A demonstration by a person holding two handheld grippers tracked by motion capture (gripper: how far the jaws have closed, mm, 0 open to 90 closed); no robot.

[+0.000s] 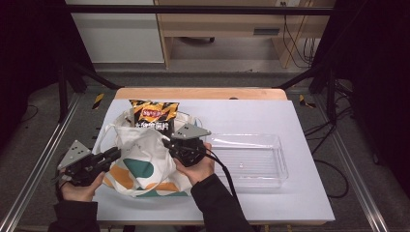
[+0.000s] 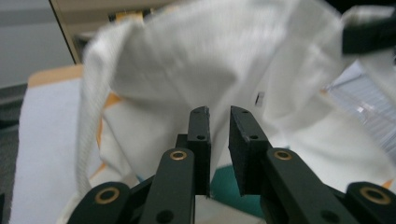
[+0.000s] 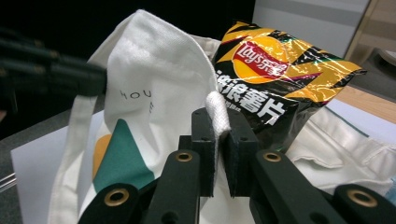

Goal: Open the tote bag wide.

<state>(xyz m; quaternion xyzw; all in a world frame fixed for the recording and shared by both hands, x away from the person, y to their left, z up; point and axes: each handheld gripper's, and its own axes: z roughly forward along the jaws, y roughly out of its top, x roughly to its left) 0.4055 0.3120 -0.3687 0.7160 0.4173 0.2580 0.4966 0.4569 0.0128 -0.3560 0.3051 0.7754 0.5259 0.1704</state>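
Note:
A white tote bag [image 1: 140, 166] with teal and orange shapes lies on the white table [image 1: 300, 193], left of centre. A black and orange bag of crisps [image 1: 153, 112] stands out of its far, open end. My right gripper [image 1: 168, 141] is at the bag's right side, shut on a fold of the white rim; in the right gripper view that fold [image 3: 217, 109] sits pinched between the jaws [image 3: 218, 119], with the crisps [image 3: 275, 79] just behind. My left gripper [image 1: 115, 153] is at the bag's left edge. Its jaws [image 2: 219, 112] stand slightly apart with nothing between them, close to the cloth [image 2: 196, 60].
A clear plastic tray [image 1: 270, 140] stands empty to the right of the bag, near my right hand. The table's far edge is a wooden strip [image 1: 200, 93]. Metal frame rails run along both sides of the table.

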